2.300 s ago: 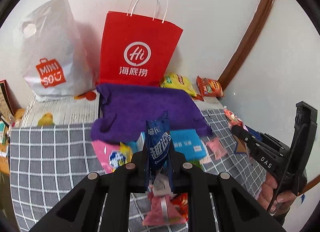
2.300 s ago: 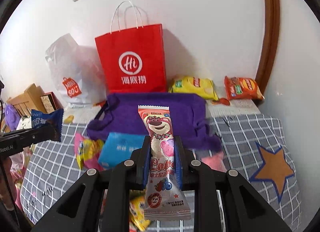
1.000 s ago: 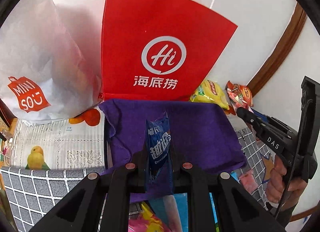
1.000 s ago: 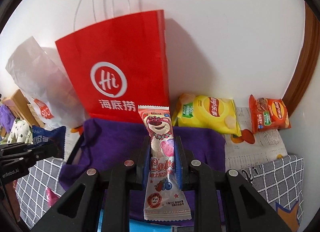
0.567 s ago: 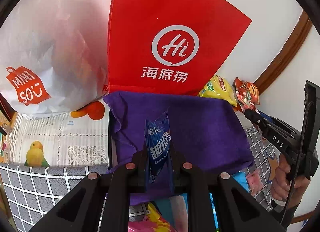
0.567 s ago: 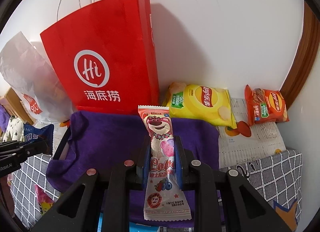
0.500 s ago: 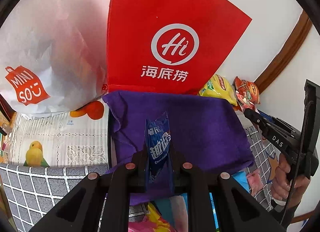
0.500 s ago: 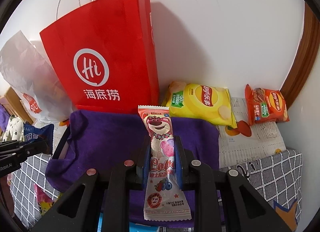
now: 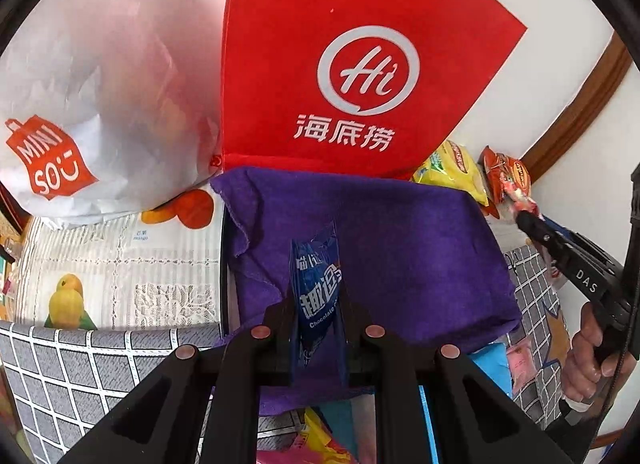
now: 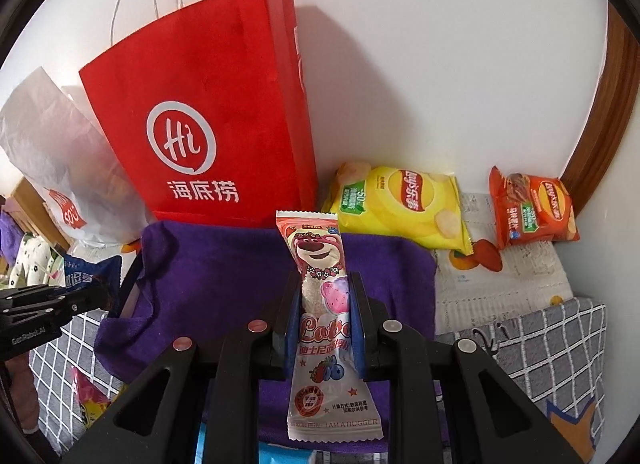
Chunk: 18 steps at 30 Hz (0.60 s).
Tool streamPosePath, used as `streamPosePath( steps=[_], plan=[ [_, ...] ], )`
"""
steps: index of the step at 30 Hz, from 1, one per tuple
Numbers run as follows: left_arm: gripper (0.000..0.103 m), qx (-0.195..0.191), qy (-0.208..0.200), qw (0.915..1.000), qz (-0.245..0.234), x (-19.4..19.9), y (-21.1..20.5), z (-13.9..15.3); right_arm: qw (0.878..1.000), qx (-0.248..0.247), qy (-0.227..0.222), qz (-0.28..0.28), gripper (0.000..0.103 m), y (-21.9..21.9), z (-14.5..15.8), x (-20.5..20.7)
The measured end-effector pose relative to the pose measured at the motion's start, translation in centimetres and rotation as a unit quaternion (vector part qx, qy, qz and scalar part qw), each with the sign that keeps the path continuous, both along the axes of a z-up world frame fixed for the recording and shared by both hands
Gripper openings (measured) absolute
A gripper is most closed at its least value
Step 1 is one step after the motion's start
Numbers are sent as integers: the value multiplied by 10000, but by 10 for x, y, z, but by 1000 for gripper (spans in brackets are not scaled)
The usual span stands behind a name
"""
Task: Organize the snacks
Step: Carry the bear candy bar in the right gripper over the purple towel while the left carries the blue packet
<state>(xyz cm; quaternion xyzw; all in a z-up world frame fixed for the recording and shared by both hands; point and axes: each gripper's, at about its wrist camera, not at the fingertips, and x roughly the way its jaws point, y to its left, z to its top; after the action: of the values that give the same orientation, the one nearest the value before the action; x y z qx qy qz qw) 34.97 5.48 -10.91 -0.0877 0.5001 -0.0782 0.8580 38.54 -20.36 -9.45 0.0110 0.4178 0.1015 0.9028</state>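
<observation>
two snacks held over the purple cloth

my left gripper (image 9: 316, 300) is clamped on a blue chocolate packet (image 9: 316, 284), upright at frame centre. my right gripper (image 10: 324, 316) pinches a pink bear snack packet (image 10: 324, 304), also upright at centre. both sit over the purple cloth (image 10: 224, 284) that fills the middle. behind it, at the top, stands the red paper bag (image 9: 340, 64), with a white plastic bag (image 9: 80, 84) upper left. a yellow chip bag (image 10: 400, 200) and an orange chip bag (image 10: 532, 208) lie at the right by the wall.

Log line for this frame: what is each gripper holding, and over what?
left gripper: shut on blue chocolate packet | right gripper: shut on pink bear packet | both above purple cloth
</observation>
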Motion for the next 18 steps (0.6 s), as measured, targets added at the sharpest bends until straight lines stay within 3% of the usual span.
streamPosePath(
  steps=[6, 18],
  plan=[
    [14, 244, 119, 9996, -46, 3, -2, -7, 9997, -126, 118, 146, 22, -2, -18, 1],
    [14, 115, 275, 9994, -150, 20, -9, -31, 9987, 59, 449, 226, 22, -3, -50, 22]
  ],
)
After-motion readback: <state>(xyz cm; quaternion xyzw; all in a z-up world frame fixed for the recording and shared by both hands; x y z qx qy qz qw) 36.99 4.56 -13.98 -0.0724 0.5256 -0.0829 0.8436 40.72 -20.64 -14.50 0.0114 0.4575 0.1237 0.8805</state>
